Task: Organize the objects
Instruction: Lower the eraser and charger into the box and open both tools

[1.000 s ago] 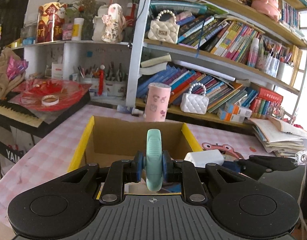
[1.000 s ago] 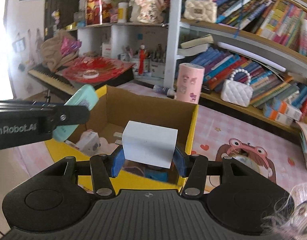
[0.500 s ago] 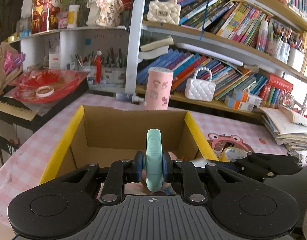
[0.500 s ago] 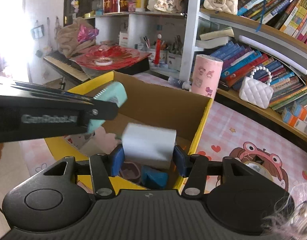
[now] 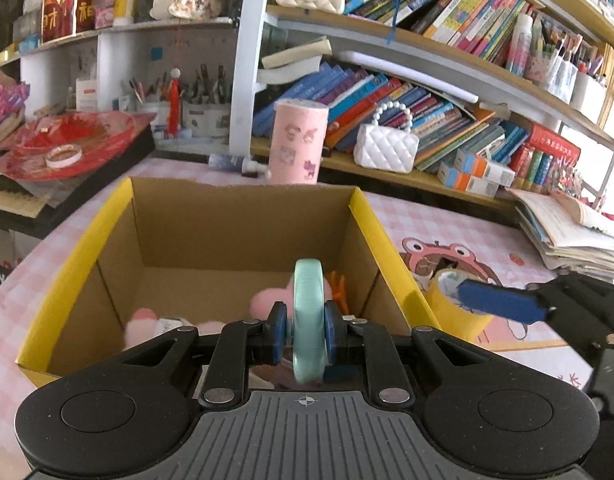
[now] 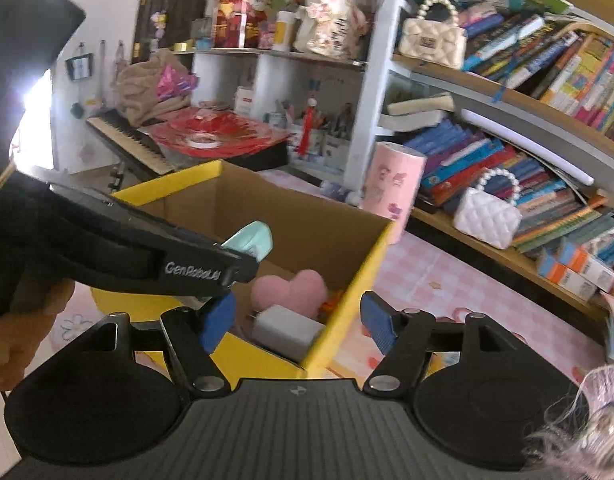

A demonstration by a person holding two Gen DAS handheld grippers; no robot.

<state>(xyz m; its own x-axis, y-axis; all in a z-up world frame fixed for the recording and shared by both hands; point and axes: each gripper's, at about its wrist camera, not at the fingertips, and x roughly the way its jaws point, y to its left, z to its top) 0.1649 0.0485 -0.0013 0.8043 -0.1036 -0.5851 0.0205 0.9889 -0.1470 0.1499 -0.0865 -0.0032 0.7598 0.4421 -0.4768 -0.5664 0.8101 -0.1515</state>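
Observation:
An open cardboard box [image 5: 243,216] with yellow flaps stands on the pink checked table. My left gripper [image 5: 305,332] hangs over the box's near side. Its jaws are starting to open, and the pads still touch a mint-green oval object [image 5: 308,312] standing on edge between them. In the right wrist view that object [image 6: 251,240] sticks out over the box. My right gripper [image 6: 298,324] is opening above the box's near right corner, with nothing between its pads. A white charger block [image 6: 287,330] lies in the box beside a pink heart plush [image 6: 291,290].
A yellow tape roll [image 5: 455,304] sits on the table just right of the box. A pink cylinder [image 5: 297,140] stands behind the box. Bookshelves with a white quilted purse [image 5: 387,148] run along the back. A keyboard with a red tray [image 6: 211,136] is at the left, and stacked papers [image 5: 575,232] at the right.
My right gripper opened and let go of the white charger block, which now lies in the box. My left gripper moved forward and down over the box, still carrying the mint-green object.

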